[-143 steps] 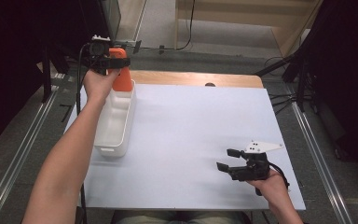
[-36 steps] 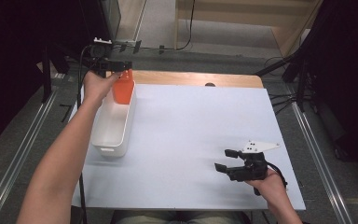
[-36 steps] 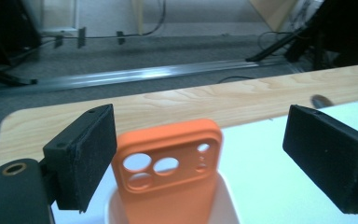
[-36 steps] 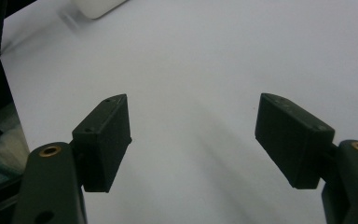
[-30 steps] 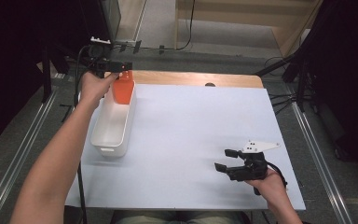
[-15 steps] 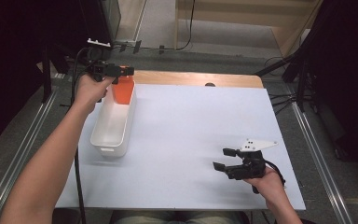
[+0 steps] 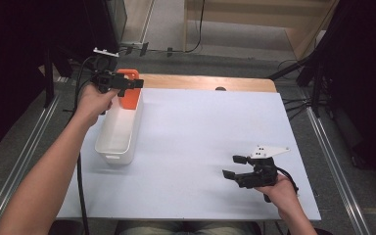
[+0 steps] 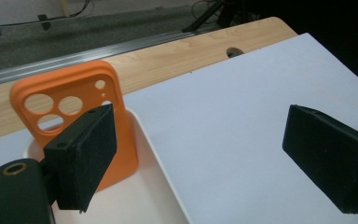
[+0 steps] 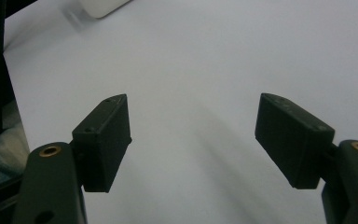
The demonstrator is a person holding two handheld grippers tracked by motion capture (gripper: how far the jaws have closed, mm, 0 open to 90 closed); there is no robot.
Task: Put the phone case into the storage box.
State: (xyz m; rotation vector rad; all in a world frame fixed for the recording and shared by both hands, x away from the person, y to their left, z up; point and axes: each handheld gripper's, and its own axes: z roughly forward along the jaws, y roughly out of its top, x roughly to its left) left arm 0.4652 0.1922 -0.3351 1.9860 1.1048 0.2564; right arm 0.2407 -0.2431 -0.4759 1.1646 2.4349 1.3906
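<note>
Now that the orange phone case [image 8: 81, 126] stands released in the white bin [image 7: 119, 132] at the bench's far-left corner, the left gripper [image 7: 127, 84] backs off, fingers apart like the right gripper's [image 7: 235, 167].

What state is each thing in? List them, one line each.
orange phone case: standing upright at the far end of the bin, leaning on its wall, not gripped.
white bin: on the table, holding nothing but the case.
left gripper: open, beside the case.
right gripper: open, nothing between its jaws, above the bare white table.
</note>
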